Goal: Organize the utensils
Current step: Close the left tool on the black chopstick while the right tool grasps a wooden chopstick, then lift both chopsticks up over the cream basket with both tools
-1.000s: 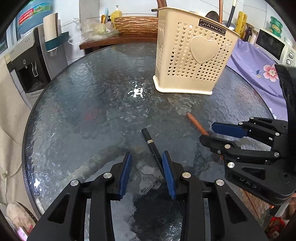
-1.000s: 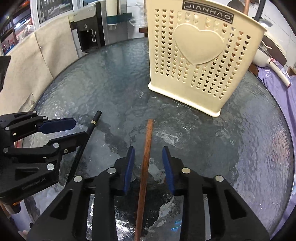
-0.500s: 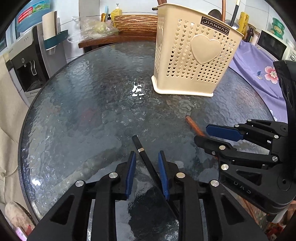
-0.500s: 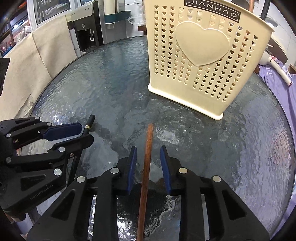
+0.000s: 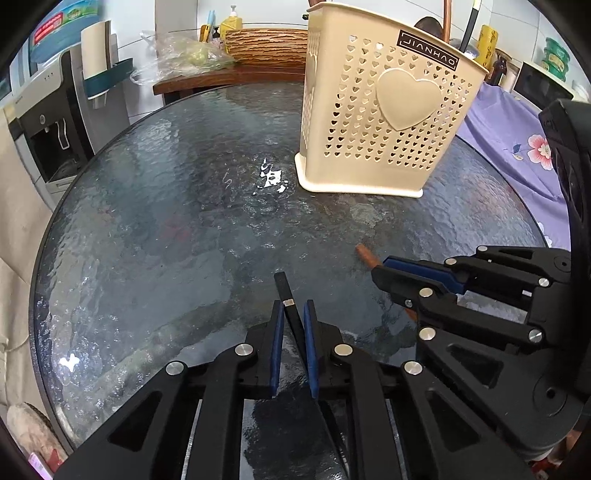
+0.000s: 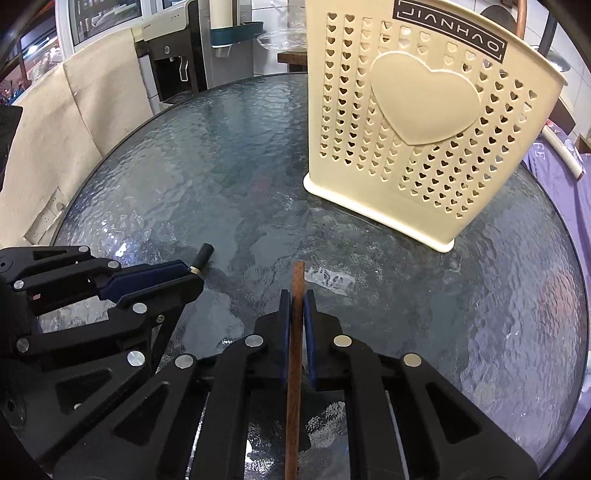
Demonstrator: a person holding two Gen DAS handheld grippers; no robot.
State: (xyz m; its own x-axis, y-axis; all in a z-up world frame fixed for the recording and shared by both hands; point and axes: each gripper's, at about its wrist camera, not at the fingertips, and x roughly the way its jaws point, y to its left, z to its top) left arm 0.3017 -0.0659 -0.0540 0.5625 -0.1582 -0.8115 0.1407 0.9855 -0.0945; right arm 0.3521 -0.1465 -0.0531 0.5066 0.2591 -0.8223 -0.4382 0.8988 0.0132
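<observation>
A black chopstick (image 5: pixel 284 286) lies on the round glass table (image 5: pixel 166 221). My left gripper (image 5: pixel 293 314) is closing its jaws on it, and the blue pads touch both sides. A brown wooden chopstick (image 6: pixel 298 277) runs between the pads of my right gripper (image 6: pixel 297 299), whose jaws are closing and pinch it. Its tip (image 5: pixel 364 254) pokes out past the right gripper (image 5: pixel 384 271) in the left wrist view. The left gripper (image 6: pixel 190 275) and the black chopstick's end (image 6: pixel 204 254) show at the left of the right wrist view. A cream perforated utensil basket (image 5: pixel 369 122) stands upright beyond both.
Long handles (image 5: pixel 447 18) stick out of the basket (image 6: pixel 406 129). A water dispenser (image 5: pixel 55 122) stands past the table's left edge. A wooden shelf with a woven basket (image 5: pixel 266 44) is behind. Purple flowered cloth (image 5: pixel 517 140) lies to the right.
Both grippers' jaws have narrowed from wide apart to pinching their chopsticks. The left gripper shifted so the black chopstick sits between its pads.
</observation>
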